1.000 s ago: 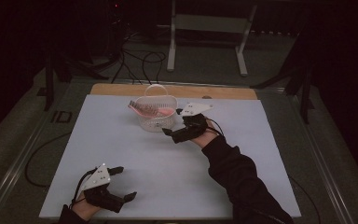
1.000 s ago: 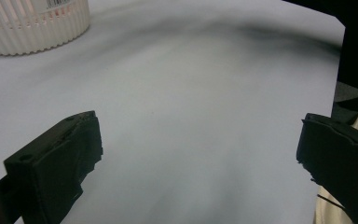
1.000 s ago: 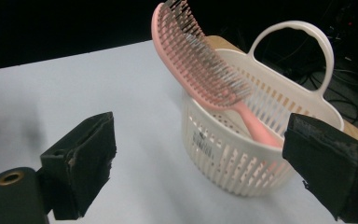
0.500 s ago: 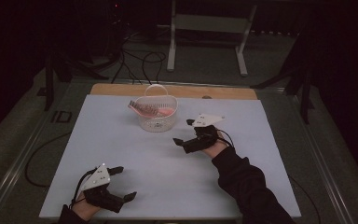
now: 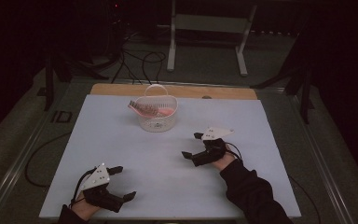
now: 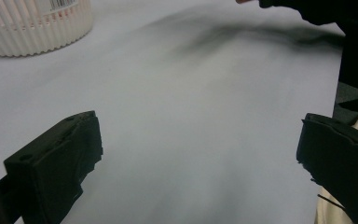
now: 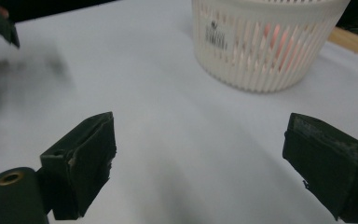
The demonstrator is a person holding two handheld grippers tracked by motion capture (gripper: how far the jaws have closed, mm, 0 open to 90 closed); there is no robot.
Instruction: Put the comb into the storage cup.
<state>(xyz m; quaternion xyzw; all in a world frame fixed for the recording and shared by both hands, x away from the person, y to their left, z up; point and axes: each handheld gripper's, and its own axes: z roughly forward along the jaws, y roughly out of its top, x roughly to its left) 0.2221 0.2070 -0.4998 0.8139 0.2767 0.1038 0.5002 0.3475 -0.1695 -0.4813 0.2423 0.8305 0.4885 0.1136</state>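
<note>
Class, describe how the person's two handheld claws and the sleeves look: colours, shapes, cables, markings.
Both claws, left claw and right claw, are black with two blocky jaws. Each carries a pale grey three-cornered plate on top, dotted with small marks. A thin black cable loops from the right claw. The right arm wears a dark long sleeve.

Pale sheet point(image 5: 121, 140) spread flat over most of the table. Bare wooden strip point(image 5: 121, 89) along the far edge of it, with a small dark spot point(image 5: 207, 97) on the wood. Beyond, on the grey floor, a light metal stand point(image 5: 205, 23) and loops of black cable point(image 5: 140, 58). At the left side, a small dark rectangular plate point(image 5: 61, 116) and one more thin cable point(image 5: 32, 158) curving near the sheet's edge.
</note>
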